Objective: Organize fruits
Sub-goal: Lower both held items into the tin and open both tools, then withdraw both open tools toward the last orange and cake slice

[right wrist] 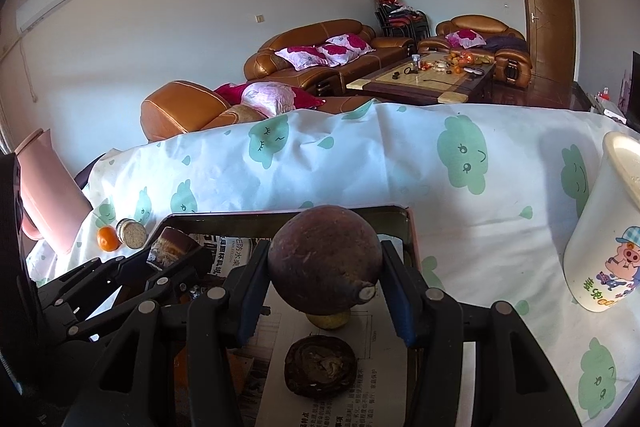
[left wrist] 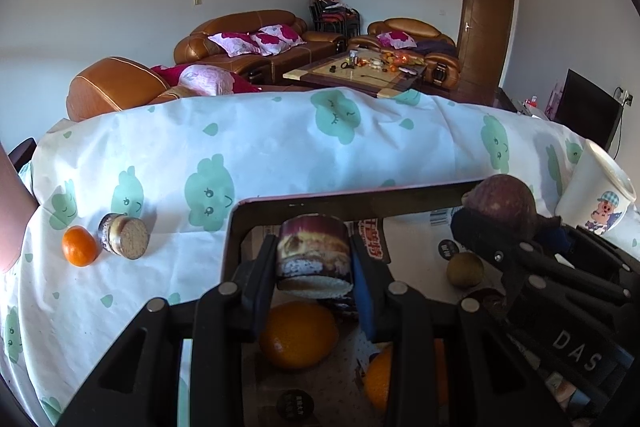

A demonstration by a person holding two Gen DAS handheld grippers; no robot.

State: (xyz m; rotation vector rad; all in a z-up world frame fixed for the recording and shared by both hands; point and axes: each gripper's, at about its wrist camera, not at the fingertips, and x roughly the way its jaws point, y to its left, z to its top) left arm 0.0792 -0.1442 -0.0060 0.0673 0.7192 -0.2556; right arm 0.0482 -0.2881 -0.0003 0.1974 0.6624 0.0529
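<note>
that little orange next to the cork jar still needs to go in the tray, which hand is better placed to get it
Left, though both are full. The small orange lies on the left gripper side; that gripper grips a snack cup, the right gripper a brown fruit.

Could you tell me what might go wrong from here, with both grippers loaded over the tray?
The round brown fruit is wider than the right hand-held gripper's pads, so it could roll out onto the fruit below. The left hand-held gripper sits close by with its small jar, so the two could bump over the tray.

The white cup (right wrist: pixel 608 227) and pink jug (left wrist: pixel 10 211) are cut off at frame edges.
</note>
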